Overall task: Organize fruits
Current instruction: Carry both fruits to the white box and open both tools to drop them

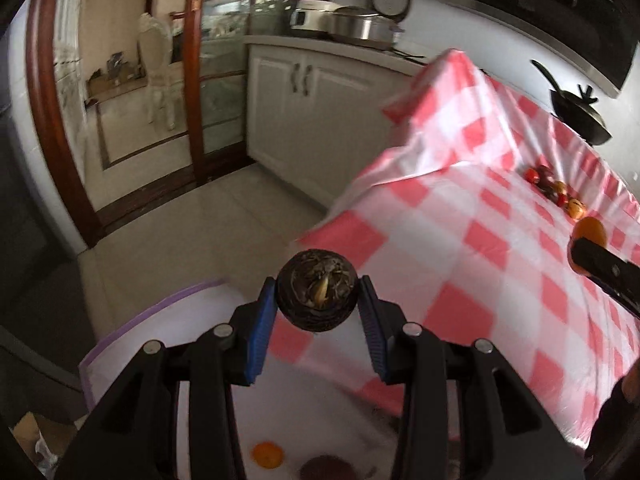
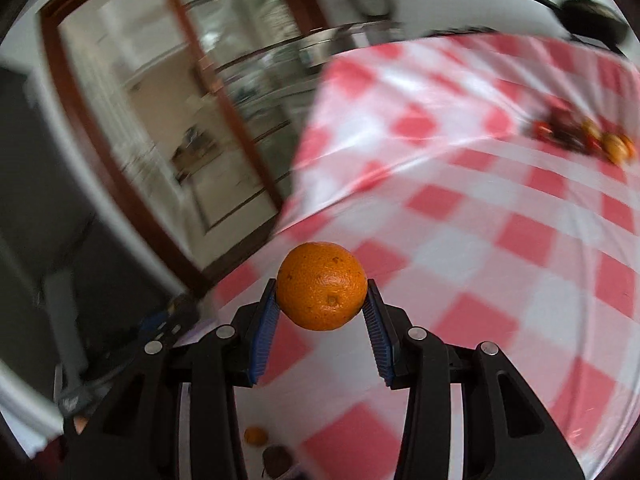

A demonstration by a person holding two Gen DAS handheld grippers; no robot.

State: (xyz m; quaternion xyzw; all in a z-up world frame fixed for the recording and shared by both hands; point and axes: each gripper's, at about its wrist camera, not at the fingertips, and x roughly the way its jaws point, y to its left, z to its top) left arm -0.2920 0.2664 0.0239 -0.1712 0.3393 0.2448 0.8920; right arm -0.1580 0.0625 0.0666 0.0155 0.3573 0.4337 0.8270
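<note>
My left gripper [image 1: 317, 298] is shut on a dark brown round fruit [image 1: 317, 296] and holds it above a white tray [image 1: 132, 328] at the table's near corner. On the tray lie a small orange [image 1: 267, 454] and a dark purple fruit [image 1: 326, 468]. My right gripper [image 2: 322, 292] is shut on an orange [image 2: 322, 285] above the checked cloth; that orange also shows at the right of the left wrist view [image 1: 588, 230]. A pile of small fruits [image 1: 556, 192] lies far right on the table; the right wrist view shows it blurred [image 2: 584, 140].
The table wears a red-and-white checked cloth [image 1: 480, 248]. A black pan [image 1: 580, 112] stands beyond its far edge. White cabinets [image 1: 312, 120] with rice cookers [image 1: 352, 20] and a wooden glass door [image 1: 120, 100] lie to the left, across a tiled floor.
</note>
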